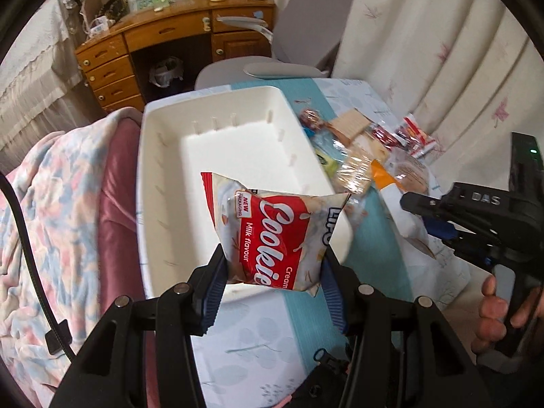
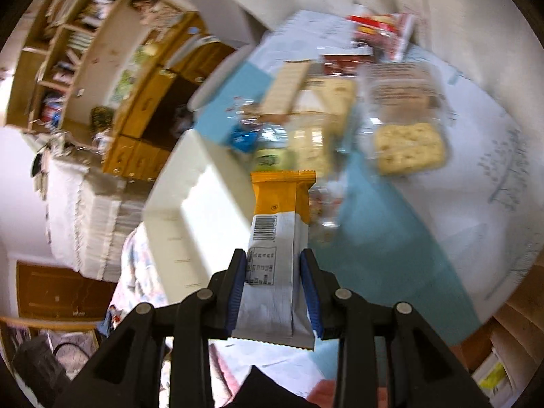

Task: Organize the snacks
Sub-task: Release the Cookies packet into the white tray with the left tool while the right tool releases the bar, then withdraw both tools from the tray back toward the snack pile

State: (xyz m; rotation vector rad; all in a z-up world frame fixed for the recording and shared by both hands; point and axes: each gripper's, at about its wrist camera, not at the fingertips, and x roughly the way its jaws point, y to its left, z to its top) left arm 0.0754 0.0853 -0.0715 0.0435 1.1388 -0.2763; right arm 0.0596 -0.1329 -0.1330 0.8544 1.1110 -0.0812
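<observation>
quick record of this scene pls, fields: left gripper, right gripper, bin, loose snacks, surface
left gripper: shut on cookie pack, held above the bin's near end
right gripper: shut on orange and white snack bar
bin: white tray, nothing seen inside
loose snacks: pile beside the tray, wafers and clear-wrapped crackers
surface: blue and white tablecloth

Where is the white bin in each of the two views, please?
Left wrist view: the white bin fills the centre, behind the cookie packet.
Right wrist view: the bin is left of centre, beside the orange-and-white packet.
Shared landmark: the wooden desk, behind the bin.
</observation>
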